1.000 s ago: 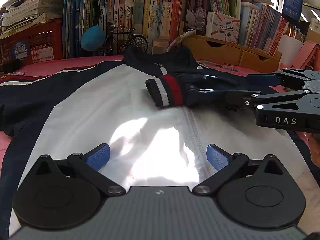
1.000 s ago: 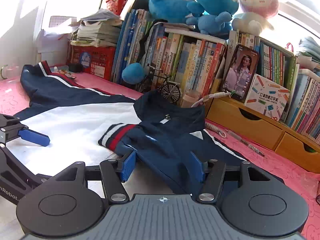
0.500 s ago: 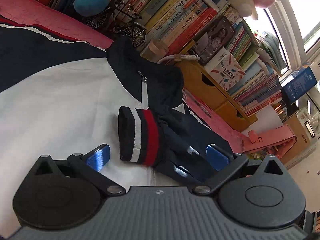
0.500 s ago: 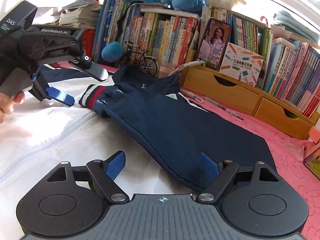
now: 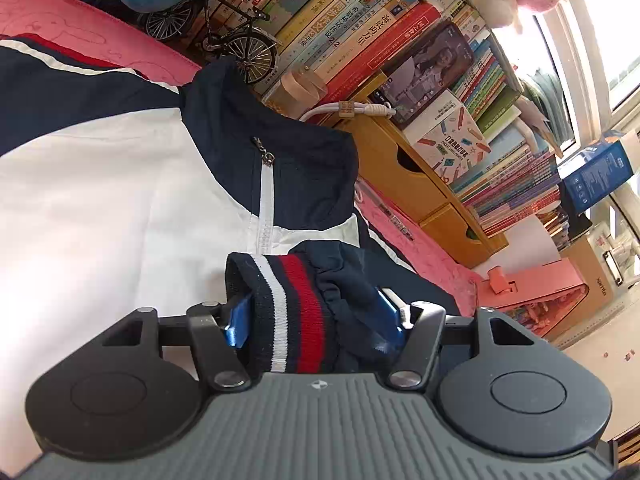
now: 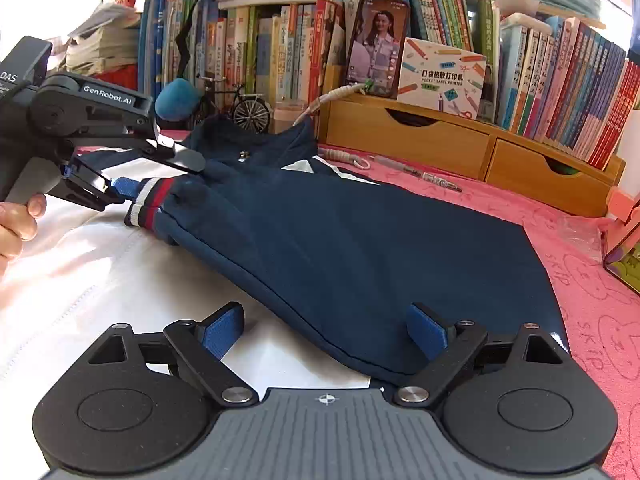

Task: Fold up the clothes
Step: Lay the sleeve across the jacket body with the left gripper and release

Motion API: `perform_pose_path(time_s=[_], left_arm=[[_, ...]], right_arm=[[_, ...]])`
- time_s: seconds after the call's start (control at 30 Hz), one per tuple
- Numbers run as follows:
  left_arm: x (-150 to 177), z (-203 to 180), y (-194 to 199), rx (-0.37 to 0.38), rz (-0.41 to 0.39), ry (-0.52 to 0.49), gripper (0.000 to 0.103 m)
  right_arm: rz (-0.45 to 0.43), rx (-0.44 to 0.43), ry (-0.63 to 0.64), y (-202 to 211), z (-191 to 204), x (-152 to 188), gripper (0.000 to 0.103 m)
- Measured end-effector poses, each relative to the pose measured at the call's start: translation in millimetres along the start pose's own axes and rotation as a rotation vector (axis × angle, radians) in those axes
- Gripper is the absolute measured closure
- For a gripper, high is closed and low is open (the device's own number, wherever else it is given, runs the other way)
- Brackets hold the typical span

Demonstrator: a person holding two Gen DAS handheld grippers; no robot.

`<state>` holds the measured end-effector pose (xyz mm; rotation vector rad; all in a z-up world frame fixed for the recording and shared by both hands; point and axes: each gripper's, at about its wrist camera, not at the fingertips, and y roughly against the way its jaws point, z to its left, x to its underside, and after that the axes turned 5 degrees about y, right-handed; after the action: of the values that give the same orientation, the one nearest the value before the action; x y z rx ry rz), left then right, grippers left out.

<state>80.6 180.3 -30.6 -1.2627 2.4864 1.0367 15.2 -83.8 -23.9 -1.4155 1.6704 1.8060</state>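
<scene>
A navy and white zip jacket [image 5: 100,200] lies front up on the pink cover, collar [image 5: 280,140] toward the books. Its right sleeve [image 6: 360,248] is folded across the chest. The striped cuff [image 5: 296,300] sits between the blue pads of my left gripper [image 5: 312,320], which is shut on it. In the right wrist view the left gripper [image 6: 156,178] pinches the cuff [image 6: 146,204] from the left, with a person's hand [image 6: 16,228] on its handle. My right gripper [image 6: 326,330] is open just above the sleeve's lower edge, holding nothing.
Books fill the back, with a model bicycle [image 5: 236,44] and a wooden drawer unit [image 6: 440,140] in front of them. A pen [image 6: 424,176] lies on the pink cover [image 6: 580,280]. A pink box [image 6: 624,240] stands at the right edge.
My right gripper let go of the sleeve and drew back, now open. My left gripper swung round to the cuff, moved in and closed on it.
</scene>
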Motion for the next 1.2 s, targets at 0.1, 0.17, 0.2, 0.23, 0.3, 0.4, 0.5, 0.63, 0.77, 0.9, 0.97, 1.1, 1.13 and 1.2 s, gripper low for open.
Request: perform_pose_path(time_s=[0.1,0.17,0.2,0.23,0.3,0.4,0.5,0.63,0.77,0.9,0.97,1.1,1.13,1.2], left_arm=[[0.1,-7.4,-1.7,-0.031,-0.032,-0.019,0.066],[3.8,-15.2,-1.9,-0.071,-0.05,-0.071,0.097],[6.0,-18.5,-1.0,-0.082,-0.06,-0.091,0.098],[6.7,-21.7,2.3,-0.085,-0.074,-0.112,0.099],[4.1,-29.6,11.7,-0.092,-0.111,-0.154,0.1],[-12.6,-38.4,31.0,-0.112,-0.169,-0.192,0.1],[-32.0,-40.9,52.8,-0.184,-0.24,-0.248,0.1],[-52.4,-28.7,73.6,-0.323,-0.306,-0.289,0.1],[-61.5,4.4,76.9,-0.462,-0.304,-0.298,0.1],[-62.6,34.1,76.8,-0.525,-0.29,-0.267,0.099],[-61.7,41.5,77.3,-0.543,-0.283,-0.275,0.097],[-61.2,47.1,80.5,-0.588,-0.257,-0.325,0.092],[-61.8,47.5,82.0,-0.602,-0.251,-0.335,0.087],[-63.0,48.3,84.9,-0.631,-0.24,-0.354,0.081]], right_arm=[[0.002,0.017,0.028,0.2,5.3,-0.5,0.013],[0.002,0.027,0.044,0.3,8.4,-0.6,0.011],[0.001,0.031,0.05,0.4,9.6,-0.4,0.011],[0.001,0.034,0.052,0.6,10.2,-0.3,0.011],[-0.004,0.043,0.056,0.9,10.9,-0.4,0.01],[-0.009,0.056,0.069,1.8,13.7,-0.1,0.009],[-0.029,0.05,0.119,4.8,22.1,0.7,0.007],[-0.056,0.042,0.186,8.7,33.4,1.9,0.003],[-0.045,0.044,0.22,6.2,39.8,1.1,0.0],[-0.022,0.039,0.188,2.1,34.6,-0.8,0.0],[-0.01,0.042,0.16,0.2,29.7,-1.6,0.0],[0.027,0.085,0.075,-5.5,8.6,-4.0,0.0],[0.039,0.111,0.05,-7.8,0.3,-4.6,0.0],[0.074,0.119,-0.013,-14.7,-22.3,-1.8,0.0]])
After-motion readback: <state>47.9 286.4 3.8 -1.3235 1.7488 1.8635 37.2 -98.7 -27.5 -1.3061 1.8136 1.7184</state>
